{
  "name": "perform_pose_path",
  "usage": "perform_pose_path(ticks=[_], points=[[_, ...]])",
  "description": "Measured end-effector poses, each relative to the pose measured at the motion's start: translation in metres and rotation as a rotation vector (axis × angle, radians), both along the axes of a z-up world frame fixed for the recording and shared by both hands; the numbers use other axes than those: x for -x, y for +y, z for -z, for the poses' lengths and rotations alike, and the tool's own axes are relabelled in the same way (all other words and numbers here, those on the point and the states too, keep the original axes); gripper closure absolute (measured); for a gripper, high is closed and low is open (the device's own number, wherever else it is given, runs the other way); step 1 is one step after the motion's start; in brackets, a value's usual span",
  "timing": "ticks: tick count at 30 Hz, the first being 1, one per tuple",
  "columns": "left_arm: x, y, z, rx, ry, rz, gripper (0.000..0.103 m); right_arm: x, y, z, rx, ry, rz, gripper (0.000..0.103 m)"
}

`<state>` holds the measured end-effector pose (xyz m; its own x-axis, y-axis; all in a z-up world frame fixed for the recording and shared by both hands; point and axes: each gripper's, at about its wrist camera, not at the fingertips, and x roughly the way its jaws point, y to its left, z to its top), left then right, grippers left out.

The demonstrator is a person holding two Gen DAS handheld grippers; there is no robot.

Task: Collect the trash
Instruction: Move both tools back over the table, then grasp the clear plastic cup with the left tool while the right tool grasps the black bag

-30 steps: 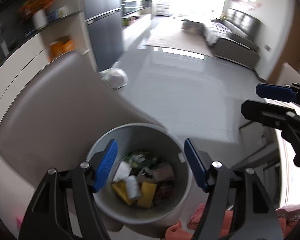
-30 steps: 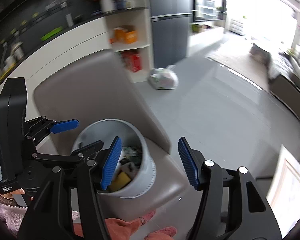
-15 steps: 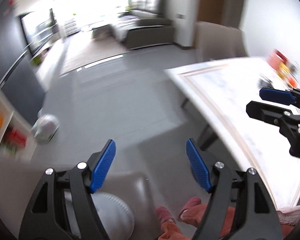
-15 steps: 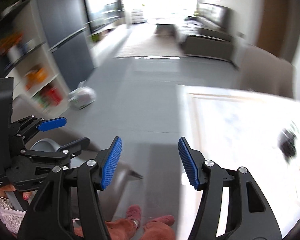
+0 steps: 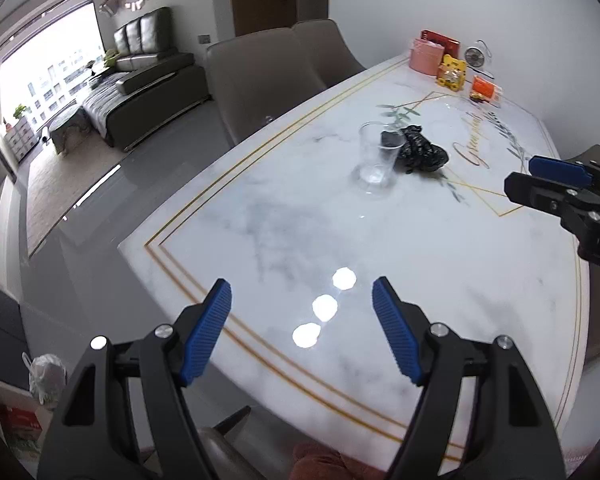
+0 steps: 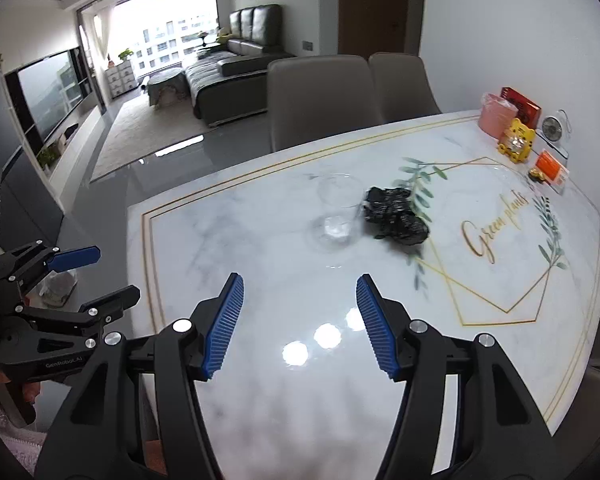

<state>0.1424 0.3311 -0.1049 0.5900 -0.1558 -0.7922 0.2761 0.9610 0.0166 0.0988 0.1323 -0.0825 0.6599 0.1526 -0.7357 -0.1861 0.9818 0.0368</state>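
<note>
A crumpled black plastic bag point(image 5: 419, 153) point(image 6: 395, 216) lies mid-table on the white marble table point(image 5: 300, 232) point(image 6: 499, 360). A clear plastic cup point(image 5: 377, 158) point(image 6: 337, 210) stands upright just left of it, touching or nearly so. My left gripper point(image 5: 301, 330) is open and empty over the table's near corner. My right gripper point(image 6: 298, 324) is open and empty above the near table edge, well short of the cup. The right gripper also shows at the right of the left wrist view point(image 5: 559, 184), and the left gripper at the left of the right wrist view point(image 6: 80, 276).
Two beige chairs point(image 5: 268, 76) point(image 6: 323, 100) stand at the table's far side. A pink box point(image 6: 495, 118), red box, yellow packet point(image 6: 516, 140), small clock and orange packet point(image 6: 549, 168) sit at the far right end. A white bag point(image 5: 48, 376) lies on the floor at left.
Both grippers have swung from over the grey trash bin on a chair, round to the right, and now face the marble table. Both stay open and empty.
</note>
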Motion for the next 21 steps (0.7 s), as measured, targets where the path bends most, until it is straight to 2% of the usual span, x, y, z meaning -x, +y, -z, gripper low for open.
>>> perform_pose_path(ticks=[4, 11, 13, 21], points=[[-0.026, -0.043, -0.001, -0.016, -0.02, 0.09, 0.03, -0.021, -0.033, -0.002, -0.004, -0.012, 0.088, 0.046], [-0.084, -0.087, 0.01, -0.017, -0.034, 0.226, 0.03, -0.075, -0.07, 0.026, -0.028, 0.025, 0.199, 0.046], [-0.102, -0.095, 0.02, -0.016, -0.037, 0.264, 0.026, -0.093, -0.074, 0.033, -0.009, 0.034, 0.226, 0.046], [-0.16, -0.115, 0.068, -0.017, 0.01, 0.415, 0.026, -0.168, -0.085, 0.064, -0.004, 0.078, 0.291, 0.045]])
